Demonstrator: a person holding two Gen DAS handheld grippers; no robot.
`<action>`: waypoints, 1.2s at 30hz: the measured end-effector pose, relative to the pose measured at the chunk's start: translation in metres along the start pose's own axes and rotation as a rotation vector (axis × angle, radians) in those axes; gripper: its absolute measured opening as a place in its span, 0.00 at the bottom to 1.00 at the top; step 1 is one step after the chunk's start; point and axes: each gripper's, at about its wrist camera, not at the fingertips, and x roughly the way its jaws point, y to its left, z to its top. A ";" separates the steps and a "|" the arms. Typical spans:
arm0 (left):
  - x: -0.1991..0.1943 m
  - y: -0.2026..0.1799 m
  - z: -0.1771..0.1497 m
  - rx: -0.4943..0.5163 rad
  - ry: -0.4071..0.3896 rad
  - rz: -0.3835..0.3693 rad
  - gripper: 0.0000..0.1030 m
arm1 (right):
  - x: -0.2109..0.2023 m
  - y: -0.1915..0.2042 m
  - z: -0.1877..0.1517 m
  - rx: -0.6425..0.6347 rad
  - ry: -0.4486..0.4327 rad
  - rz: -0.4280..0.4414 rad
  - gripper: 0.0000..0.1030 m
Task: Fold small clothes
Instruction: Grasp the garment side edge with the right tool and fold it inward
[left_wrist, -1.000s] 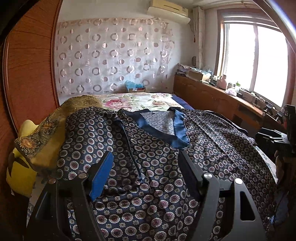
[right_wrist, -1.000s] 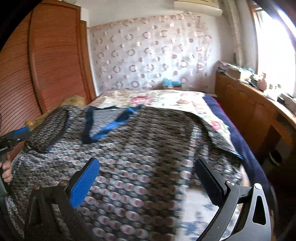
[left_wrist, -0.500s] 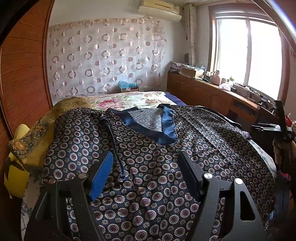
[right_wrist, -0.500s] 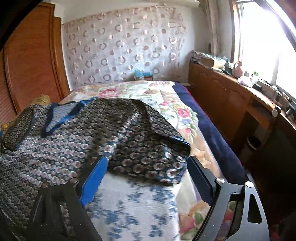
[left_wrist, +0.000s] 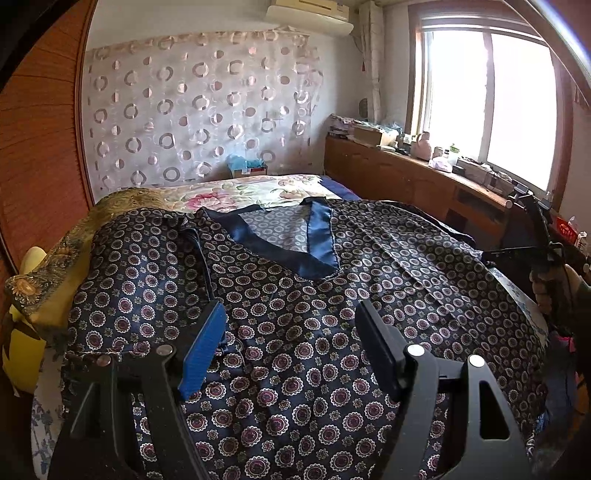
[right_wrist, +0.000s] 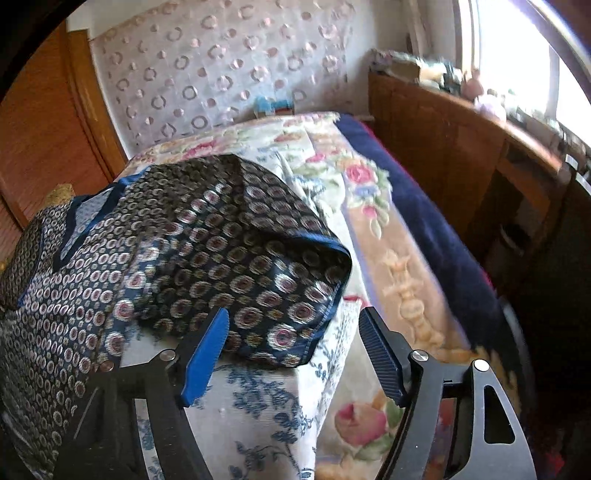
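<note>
the patterned top (left_wrist: 295, 314) lies spread face-up across the near part of the bed (right_wrist: 373, 236), its blue neckline toward the far end; its right sleeve (right_wrist: 258, 266) drapes toward the right edge of the bed.

the right gripper (right_wrist: 291, 347) has just been narrowing its fingers, with the sleeve's hem just ahead of them but nothing pinched yet. the left gripper (left_wrist: 288, 339) hovers released over the body of the top, holding nothing.

likely trouble: the cloth looks slick and thin, so a shallow bite on the hem may slip out, or the fingers may catch the floral sheet (right_wrist: 258, 398) beneath and drag it along. folding one sleeve with the body unpinned could skew the whole garment.

to the left sits a yellow cushion (left_wrist: 26, 354) under a sunflower cloth (left_wrist: 48, 273), touching the top's left side, which crowds that sleeve. a wooden sideboard (left_wrist: 406, 181) runs along the right, well apart.
</note>
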 end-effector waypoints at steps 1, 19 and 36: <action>0.000 0.000 0.000 0.000 0.000 0.001 0.71 | 0.002 -0.003 0.001 0.016 0.008 0.016 0.68; -0.001 0.003 -0.001 -0.012 0.001 0.005 0.71 | -0.062 0.052 0.023 -0.168 -0.191 0.040 0.09; -0.008 0.012 -0.001 -0.035 -0.014 0.017 0.71 | -0.095 0.172 -0.012 -0.434 -0.164 0.303 0.09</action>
